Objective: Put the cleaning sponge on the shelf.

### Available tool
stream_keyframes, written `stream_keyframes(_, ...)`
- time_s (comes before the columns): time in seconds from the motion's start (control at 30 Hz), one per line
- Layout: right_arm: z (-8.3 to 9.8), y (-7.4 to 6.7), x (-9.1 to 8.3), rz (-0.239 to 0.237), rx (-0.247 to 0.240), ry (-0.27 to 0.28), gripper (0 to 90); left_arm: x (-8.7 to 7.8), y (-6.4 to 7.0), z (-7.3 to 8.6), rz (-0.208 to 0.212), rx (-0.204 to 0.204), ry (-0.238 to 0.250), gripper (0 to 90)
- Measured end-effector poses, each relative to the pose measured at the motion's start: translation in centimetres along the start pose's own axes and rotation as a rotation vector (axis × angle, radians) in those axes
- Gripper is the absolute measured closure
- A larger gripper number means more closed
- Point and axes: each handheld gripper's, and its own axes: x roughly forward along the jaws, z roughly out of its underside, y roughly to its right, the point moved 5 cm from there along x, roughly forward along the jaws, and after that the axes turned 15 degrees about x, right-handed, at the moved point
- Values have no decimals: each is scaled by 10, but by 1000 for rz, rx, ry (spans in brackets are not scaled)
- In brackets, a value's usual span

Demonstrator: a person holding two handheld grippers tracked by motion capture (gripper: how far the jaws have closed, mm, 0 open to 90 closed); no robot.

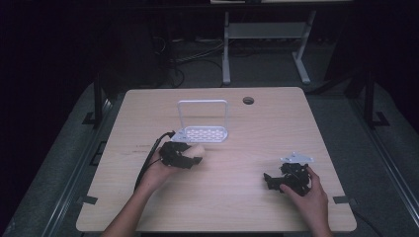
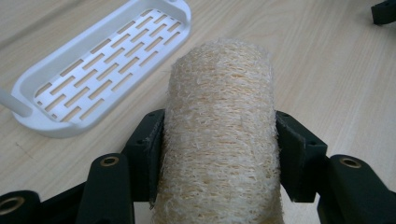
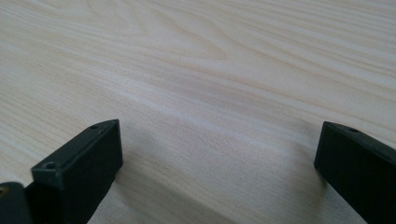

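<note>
The jaws of the left gripper (image 2: pixel 219 154) are clamped on a loofah sponge (image 2: pixel 219 135), one black pad pressed against each long side of the roll, so it sticks out forward between them. In the high view the left gripper (image 1: pixel 184 158) sits just in front of a white slotted rack (image 1: pixel 201 134) with a tall loop handle, and the sponge (image 1: pixel 196 150) shows as a pale lump at its tip, close to the near edge of the rack but apart from it. The jaws of the right gripper (image 3: pixel 219 168) stand wide with nothing between them, only bare wood of the surface (image 3: pixel 210 70); in the high view the right gripper (image 1: pixel 276 180) rests well off to the side.

The sponge looks light, dry and coarse, a fibrous tube that will give under pressure and spring back, so it should not be fragile. Its rough weave ought to hold well against the pads, with little risk of slipping. The present hold across the middle of the roll seems right: it keeps the weight balanced and leaves the front end free to be set down in the rack's tray.
</note>
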Motion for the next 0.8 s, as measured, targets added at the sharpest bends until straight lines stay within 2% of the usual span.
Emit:
stream_keyframes(0.53, 0, 0, 0, 0, 2, 0, 6, 8, -14, -16, -20, -9, -10, 413)
stream_keyframes(0.8, 0, 0, 0, 0, 2, 0, 6, 18, -24, -20, -35, -18, -19, 413)
